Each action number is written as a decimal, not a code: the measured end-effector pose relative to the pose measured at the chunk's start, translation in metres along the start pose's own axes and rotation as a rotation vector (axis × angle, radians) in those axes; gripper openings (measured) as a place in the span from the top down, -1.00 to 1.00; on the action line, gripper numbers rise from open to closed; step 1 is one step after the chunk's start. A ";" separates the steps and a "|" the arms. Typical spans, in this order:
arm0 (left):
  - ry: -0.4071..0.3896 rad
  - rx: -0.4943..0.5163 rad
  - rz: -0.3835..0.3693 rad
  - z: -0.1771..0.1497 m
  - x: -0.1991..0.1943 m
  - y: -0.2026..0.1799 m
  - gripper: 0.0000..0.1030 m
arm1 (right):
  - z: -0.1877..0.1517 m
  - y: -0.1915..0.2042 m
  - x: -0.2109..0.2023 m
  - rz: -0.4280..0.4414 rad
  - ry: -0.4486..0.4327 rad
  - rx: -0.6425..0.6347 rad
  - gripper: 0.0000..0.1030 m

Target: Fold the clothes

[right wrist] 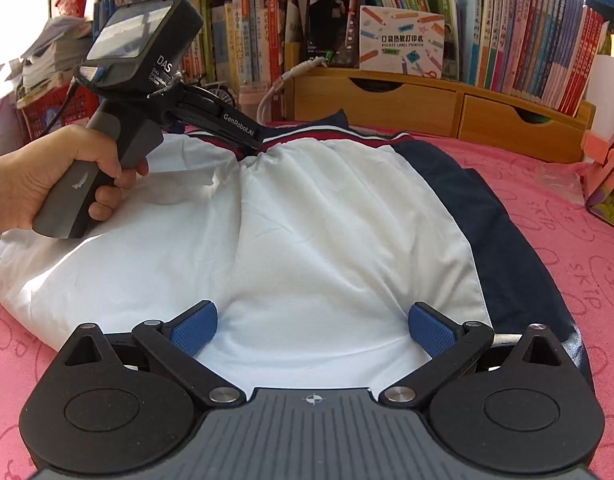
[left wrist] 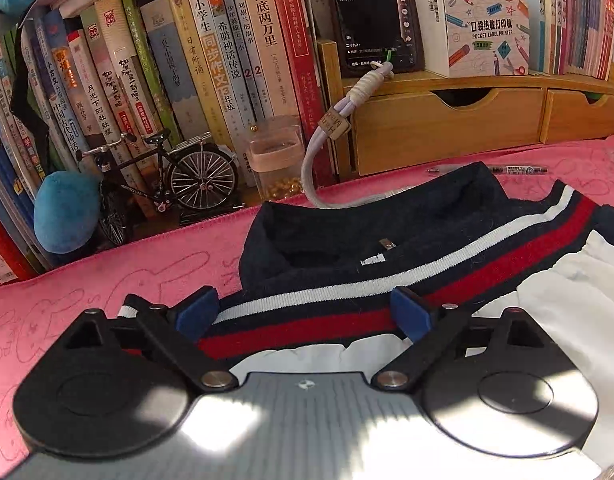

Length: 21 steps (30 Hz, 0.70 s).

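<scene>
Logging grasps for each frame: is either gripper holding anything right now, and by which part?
Nothing is held. The left gripper is open over the striped ribbed band of the navy-and-white jacket; the right gripper is open over its white panel.

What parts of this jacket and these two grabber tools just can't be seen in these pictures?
- Right wrist view: the left gripper tips sink into the jacket folds, so any contact is hidden.
- Left wrist view: the left gripper's body covers the jacket's near part.
- Right wrist view: the right gripper body hides the near hem.
- Left wrist view: the collar label print is too small to read.
</scene>
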<state>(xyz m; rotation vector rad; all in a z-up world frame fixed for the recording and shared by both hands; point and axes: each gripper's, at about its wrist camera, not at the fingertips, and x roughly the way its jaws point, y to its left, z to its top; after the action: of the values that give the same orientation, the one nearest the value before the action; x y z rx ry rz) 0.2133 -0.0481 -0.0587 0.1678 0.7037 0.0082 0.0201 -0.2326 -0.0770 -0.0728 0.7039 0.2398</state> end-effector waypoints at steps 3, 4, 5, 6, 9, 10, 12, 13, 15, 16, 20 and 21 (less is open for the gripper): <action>-0.063 -0.028 -0.047 -0.017 -0.040 0.003 -0.78 | 0.000 0.000 0.001 0.001 -0.001 0.003 -1.00; -0.077 -0.022 -0.049 -0.025 -0.051 0.002 -0.78 | 0.000 0.000 0.001 0.001 -0.001 0.003 -1.00; -0.088 -0.012 -0.044 -0.035 -0.062 0.000 -0.79 | 0.000 0.000 0.001 0.001 -0.001 0.004 -1.00; -0.098 -0.002 -0.039 -0.044 -0.072 -0.003 -0.81 | 0.000 0.000 0.001 0.001 -0.001 0.005 -1.00; -0.128 0.029 -0.025 -0.071 -0.103 -0.010 -0.90 | -0.001 -0.002 0.001 0.008 -0.011 0.021 -1.00; -0.138 0.040 -0.020 -0.081 -0.113 -0.013 -0.90 | -0.001 -0.005 -0.001 0.010 -0.021 0.043 -1.00; -0.158 0.060 -0.011 -0.099 -0.134 -0.018 -0.90 | -0.006 -0.013 -0.010 0.016 -0.045 0.112 -1.00; -0.168 0.070 -0.006 -0.108 -0.144 -0.020 -0.90 | -0.009 -0.018 -0.017 0.023 -0.057 0.162 -1.00; -0.171 0.083 -0.007 -0.122 -0.157 -0.025 -0.91 | -0.016 -0.027 -0.030 0.034 -0.082 0.249 -1.00; -0.155 0.081 -0.016 -0.125 -0.155 -0.027 -0.91 | -0.020 -0.031 -0.037 0.037 -0.093 0.283 -1.00; -0.109 0.084 -0.008 -0.136 -0.145 -0.034 -0.98 | -0.038 -0.052 -0.071 -0.009 -0.171 0.414 -1.00; -0.103 0.087 -0.003 -0.137 -0.144 -0.035 -0.99 | -0.043 -0.058 -0.079 -0.024 -0.189 0.454 -1.00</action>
<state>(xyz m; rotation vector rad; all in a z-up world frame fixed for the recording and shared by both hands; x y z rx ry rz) 0.0138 -0.0712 -0.0742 0.2486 0.6014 -0.0334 -0.0512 -0.3103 -0.0594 0.3701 0.5547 0.0583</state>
